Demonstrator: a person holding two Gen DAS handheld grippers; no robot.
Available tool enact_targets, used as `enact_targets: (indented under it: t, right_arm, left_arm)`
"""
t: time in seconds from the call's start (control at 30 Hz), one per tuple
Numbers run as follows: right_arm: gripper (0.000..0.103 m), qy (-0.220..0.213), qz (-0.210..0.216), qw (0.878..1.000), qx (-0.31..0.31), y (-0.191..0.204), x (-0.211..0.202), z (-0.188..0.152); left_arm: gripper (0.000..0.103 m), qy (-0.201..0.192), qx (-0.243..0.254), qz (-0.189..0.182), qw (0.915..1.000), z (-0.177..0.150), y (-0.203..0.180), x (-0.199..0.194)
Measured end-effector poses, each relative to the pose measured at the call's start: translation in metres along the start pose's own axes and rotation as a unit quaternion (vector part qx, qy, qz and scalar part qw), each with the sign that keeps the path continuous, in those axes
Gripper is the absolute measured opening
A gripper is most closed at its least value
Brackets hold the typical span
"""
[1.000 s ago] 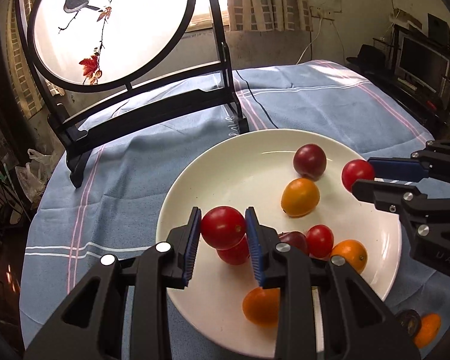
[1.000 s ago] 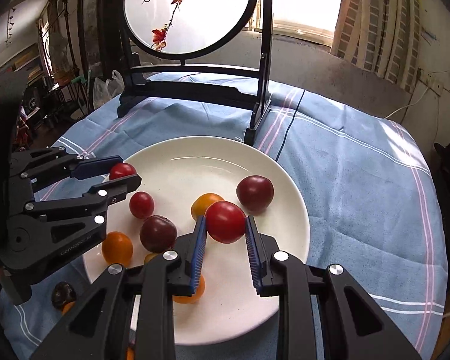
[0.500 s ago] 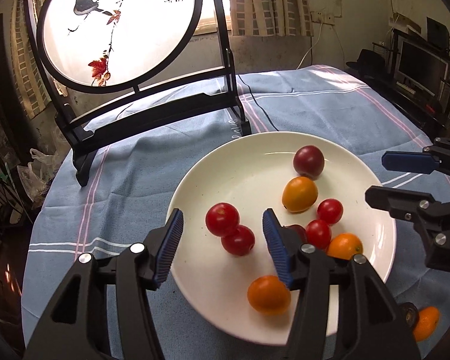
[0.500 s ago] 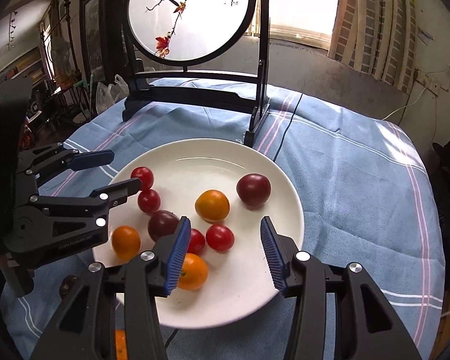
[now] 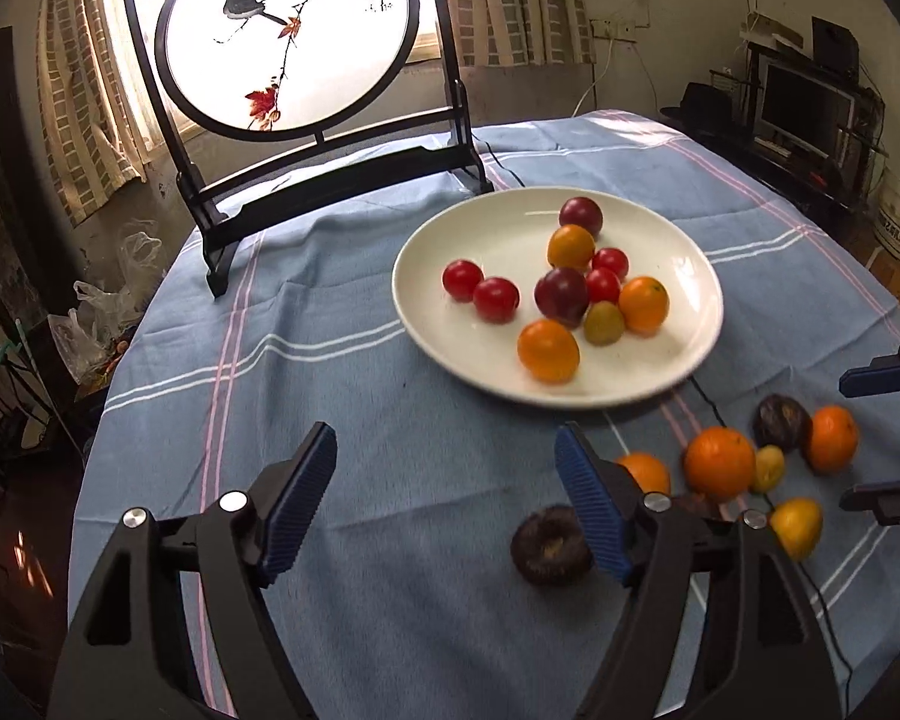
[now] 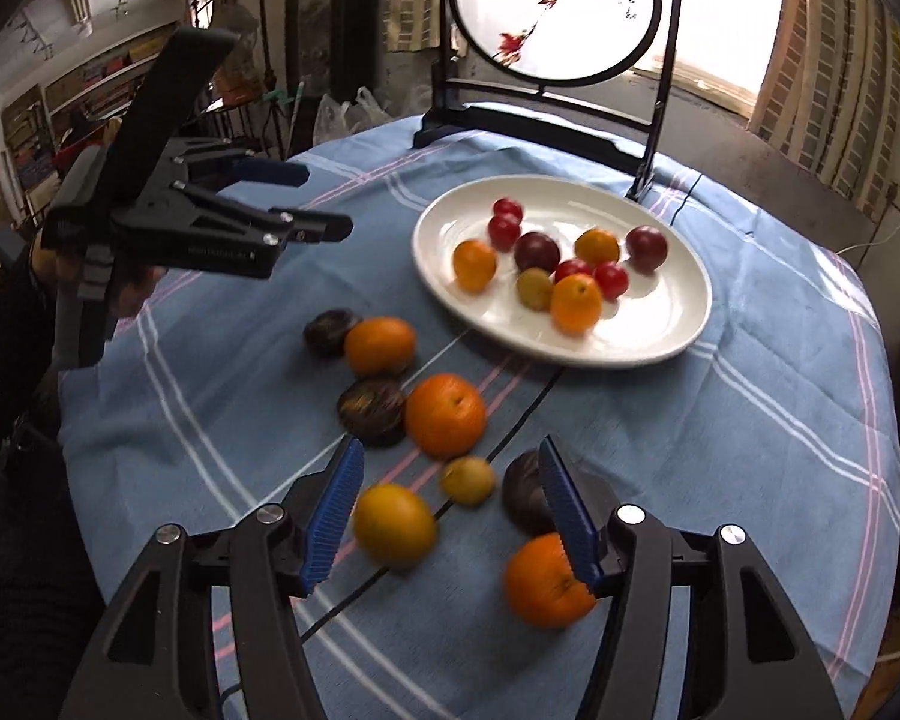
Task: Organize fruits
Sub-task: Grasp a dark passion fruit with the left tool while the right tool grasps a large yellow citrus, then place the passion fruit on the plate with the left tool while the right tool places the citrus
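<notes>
Where fruits pile on white plate [image 5: 705,276], red, orange, dark purple, glossy.

A woven, matt blue cotton tablecloth [image 5: 342,372] with white and pink stripes is seen under a glossy white glazed ceramic plate [image 5: 699,276]. Shiny smooth skins are shown by the red cherry tomatoes [image 5: 495,299]. The ribbed blue rubbery pads [image 6: 333,516] are mounted on matt black plastic fingers.
</notes>
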State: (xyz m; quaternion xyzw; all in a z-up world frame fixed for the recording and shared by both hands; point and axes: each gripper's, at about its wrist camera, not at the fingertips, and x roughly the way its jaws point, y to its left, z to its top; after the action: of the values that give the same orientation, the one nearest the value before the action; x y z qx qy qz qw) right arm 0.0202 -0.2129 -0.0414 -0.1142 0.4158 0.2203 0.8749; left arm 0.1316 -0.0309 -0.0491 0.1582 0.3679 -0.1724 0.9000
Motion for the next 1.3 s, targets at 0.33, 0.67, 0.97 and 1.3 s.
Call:
enact_targets:
  t: [0.33,0.67,0.97,1.3]
  right_arm:
    - [0.040,0.060,0.015,0.998,0.001,0.019,0.035,-0.033]
    - [0.036,0.042,0.011,0.999,0.001,0.017,0.021,-0.033]
    - [0.036,0.038,0.012,0.999,0.002,0.013,0.017,-0.031]
    - [0.036,-0.039,-0.029,0.999,-0.003,-0.009,-0.017,0.032]
  left_arm:
    - [0.075,0.043,0.061,-0.045,0.9962,-0.050,-0.023,0.006]
    - [0.074,0.055,0.088,-0.105,0.9891,-0.038,-0.039,0.039]
    - [0.041,0.051,0.080,-0.111,0.9893,-0.037,-0.034,0.023]
    - [0.041,-0.047,0.038,-0.062,0.9963,0.044,-0.029,-0.028]
